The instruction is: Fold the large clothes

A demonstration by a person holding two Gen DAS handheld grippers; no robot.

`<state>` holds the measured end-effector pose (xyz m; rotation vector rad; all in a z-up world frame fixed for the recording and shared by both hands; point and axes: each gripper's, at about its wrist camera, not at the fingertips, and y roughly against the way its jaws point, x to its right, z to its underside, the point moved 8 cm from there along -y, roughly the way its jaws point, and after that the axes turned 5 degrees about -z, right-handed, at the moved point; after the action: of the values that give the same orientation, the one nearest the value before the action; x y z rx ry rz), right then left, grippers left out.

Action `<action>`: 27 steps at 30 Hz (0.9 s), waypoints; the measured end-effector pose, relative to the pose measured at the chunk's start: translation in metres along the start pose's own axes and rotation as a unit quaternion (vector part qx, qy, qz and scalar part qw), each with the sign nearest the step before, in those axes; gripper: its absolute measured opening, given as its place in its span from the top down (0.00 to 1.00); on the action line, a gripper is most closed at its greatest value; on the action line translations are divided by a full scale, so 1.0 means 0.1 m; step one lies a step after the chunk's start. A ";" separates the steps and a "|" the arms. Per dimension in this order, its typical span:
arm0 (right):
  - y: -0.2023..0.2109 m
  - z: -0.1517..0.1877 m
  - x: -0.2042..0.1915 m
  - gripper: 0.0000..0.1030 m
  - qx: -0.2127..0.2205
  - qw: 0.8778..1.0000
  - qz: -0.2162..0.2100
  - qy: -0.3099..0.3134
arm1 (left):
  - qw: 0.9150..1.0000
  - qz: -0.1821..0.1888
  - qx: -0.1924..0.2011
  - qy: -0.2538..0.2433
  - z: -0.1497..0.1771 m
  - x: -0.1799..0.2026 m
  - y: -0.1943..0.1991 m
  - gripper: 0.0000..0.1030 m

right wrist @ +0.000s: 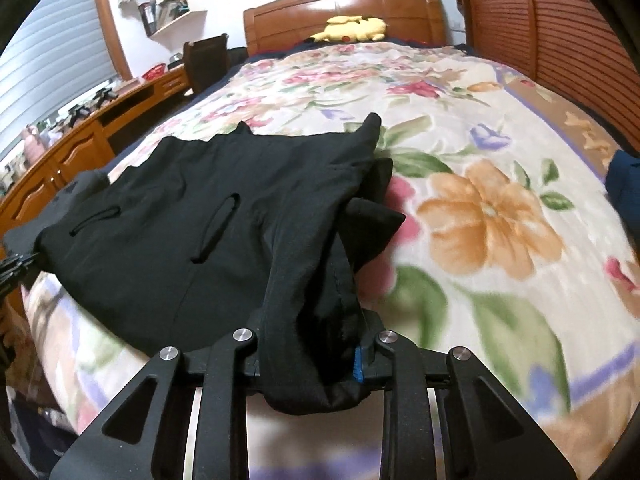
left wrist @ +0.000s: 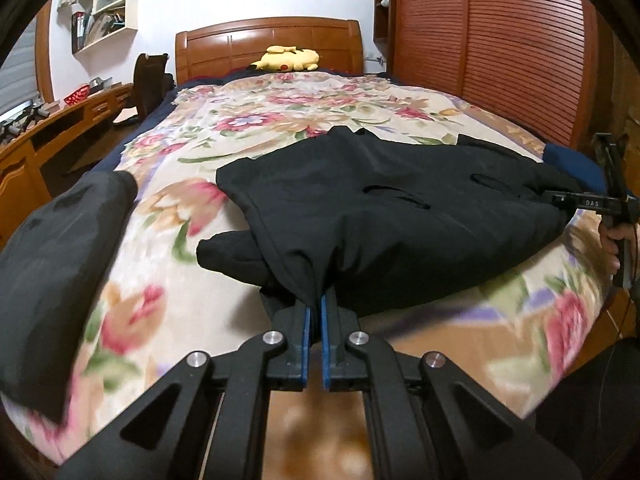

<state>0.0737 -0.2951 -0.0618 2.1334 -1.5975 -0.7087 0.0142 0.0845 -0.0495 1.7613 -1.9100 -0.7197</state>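
Only one marking is reading clearly: small pale letters "DAS" are showing on the black finger of the right gripper [left wrist: 576, 203], seen in the left wrist view where it is meeting the edge of the black garment [left wrist: 400, 200]. Spines on the wall shelf [left wrist: 104, 20] are staying too small and blurred to read. Nothing legible is showing in the right wrist view.

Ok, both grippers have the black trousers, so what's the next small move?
Probably carry both corners forward over the trousers to fold them: the left gripper and right gripper each pinch the near edge, and the rest lies on the blanket.
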 end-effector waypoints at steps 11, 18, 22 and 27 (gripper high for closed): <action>0.39 0.37 -0.35 0.77 0.031 0.999 -0.003 0.020 | 1.000 -0.009 0.003 0.023 0.44 -0.06 0.46 0.98; 0.32 0.45 -0.31 0.74 0.038 0.999 0.009 0.020 | 0.999 -0.040 0.006 0.025 0.45 0.00 0.48 0.94; 0.29 0.47 -0.29 0.68 0.039 0.999 0.020 0.023 | 0.998 -0.039 0.022 0.047 0.41 -0.02 0.59 0.89; 0.29 0.47 -0.29 0.65 0.042 0.998 0.031 0.033 | 0.996 -0.045 0.051 0.059 0.36 -0.06 0.78 0.73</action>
<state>0.0166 -0.2760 -0.0779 2.1317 -1.6789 -0.5544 -0.0676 0.0970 -0.0273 1.9186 -1.8292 -0.5444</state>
